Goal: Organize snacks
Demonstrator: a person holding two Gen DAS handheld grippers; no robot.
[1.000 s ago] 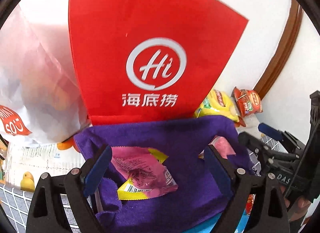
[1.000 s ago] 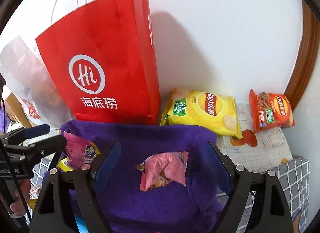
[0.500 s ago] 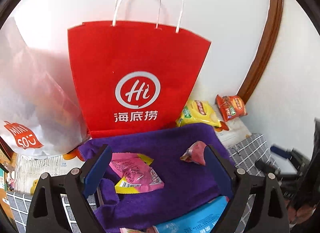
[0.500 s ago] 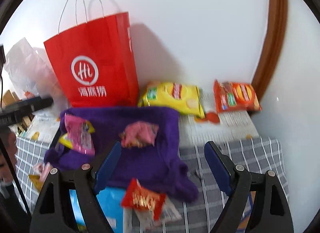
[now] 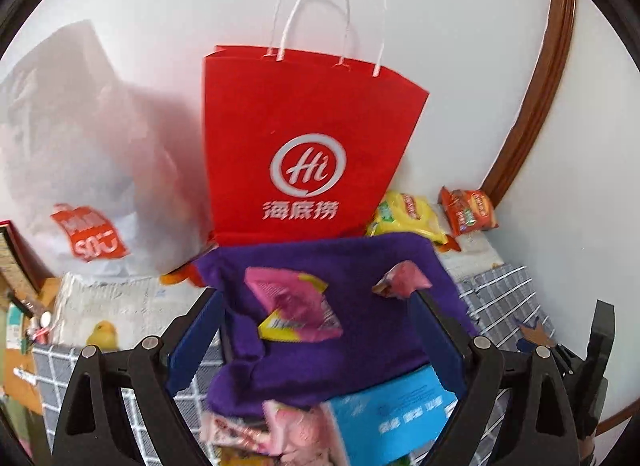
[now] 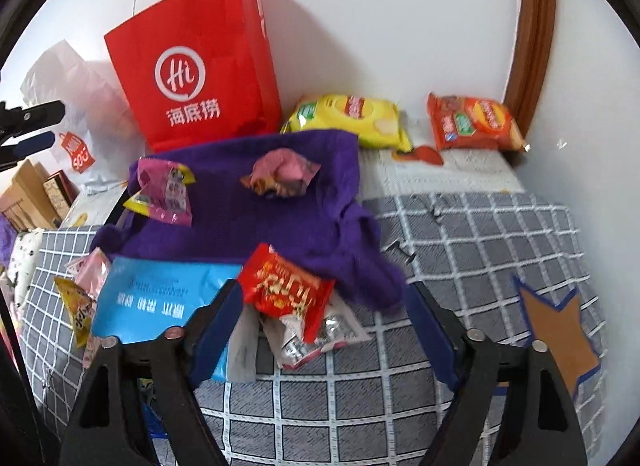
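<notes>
A purple cloth [image 6: 248, 217] lies on the checked surface [image 6: 460, 234] with a pink and yellow snack packet [image 6: 164, 189] and a crumpled pink packet [image 6: 280, 173] on it. A red snack packet [image 6: 284, 290] and a blue pack [image 6: 156, 298] lie at its near edge. My right gripper [image 6: 324, 330] is open and empty above the red packet. My left gripper [image 5: 316, 334] is open and empty over the cloth [image 5: 360, 330], with the pink and yellow packet [image 5: 296, 306] between its fingers in view.
A red paper bag [image 6: 200, 65] stands against the wall, with a white plastic bag [image 5: 80, 153] to its left. Yellow [image 6: 352, 117] and orange [image 6: 472, 121] chip bags lie at the back right. A star-shaped cardboard piece [image 6: 556, 330] lies at the right.
Both grippers have pulled back and up from the cloth. More of the surface, the red packet and the blue pack have come into view. Both stay open.
</notes>
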